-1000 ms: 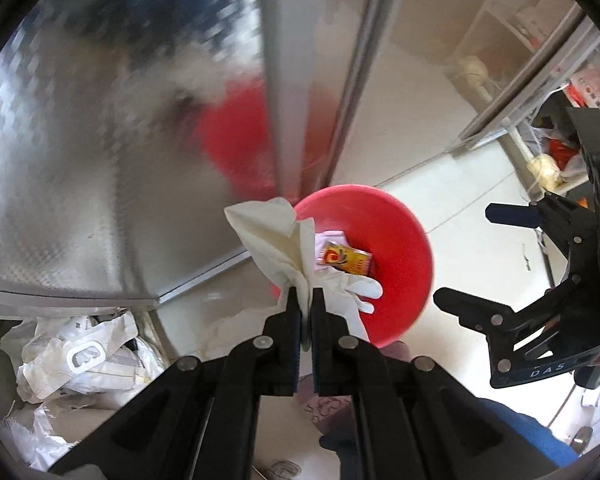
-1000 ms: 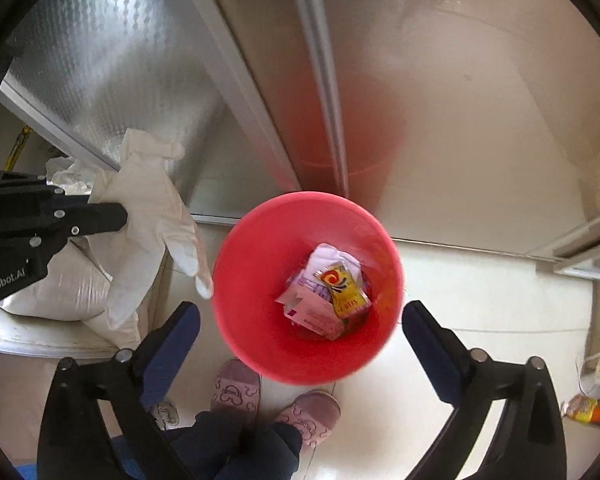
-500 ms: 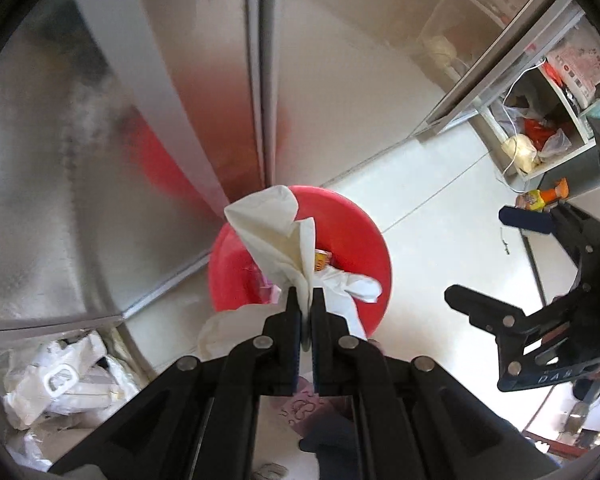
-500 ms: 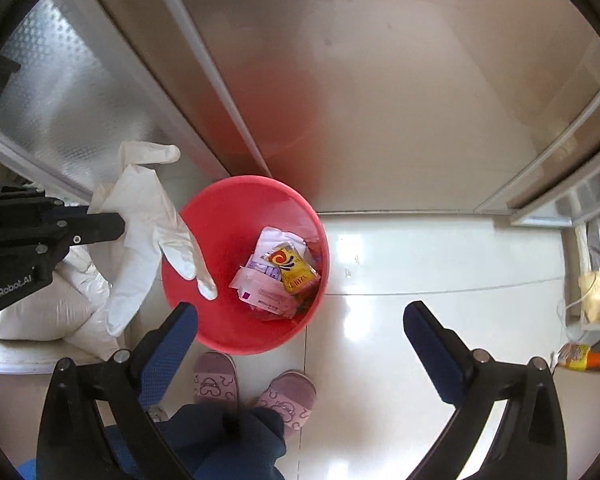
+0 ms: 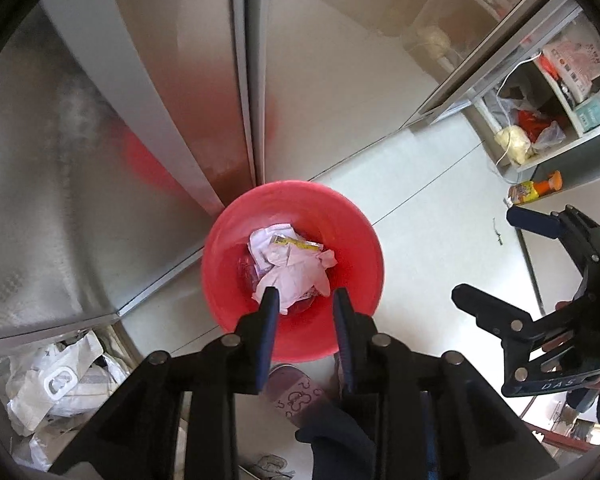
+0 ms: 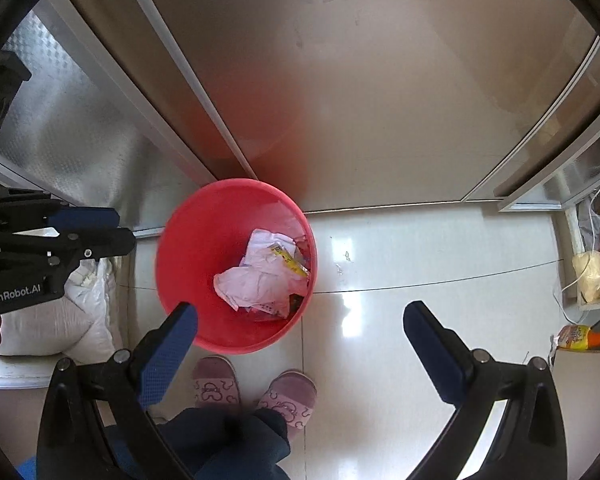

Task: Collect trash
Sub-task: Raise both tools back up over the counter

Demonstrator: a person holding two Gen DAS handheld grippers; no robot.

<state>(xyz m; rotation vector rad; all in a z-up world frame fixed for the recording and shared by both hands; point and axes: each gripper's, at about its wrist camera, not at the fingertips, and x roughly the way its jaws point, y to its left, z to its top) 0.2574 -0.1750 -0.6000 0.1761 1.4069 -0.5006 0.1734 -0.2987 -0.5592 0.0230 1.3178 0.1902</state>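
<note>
The mouth of the red bin (image 6: 188, 264) is open from above, with only loose trash (image 6: 260, 276) low inside it. A metal wall (image 6: 340, 100) stands close behind the bin, slippers (image 6: 252, 388) just before it, white bags (image 6: 52, 320) at its left; the floor (image 6: 420, 256) at its right is free

A home's utility corner: glossy white tiled floor (image 6: 400, 272), brushed steel cabinet doors (image 6: 360, 100), pink slippers (image 6: 214, 380), cluttered open shelf (image 5: 548, 120).

Left hand-held gripper (image 5: 305, 304) just opening, empty — right hand-held gripper (image 6: 300, 316) spread wide.
</note>
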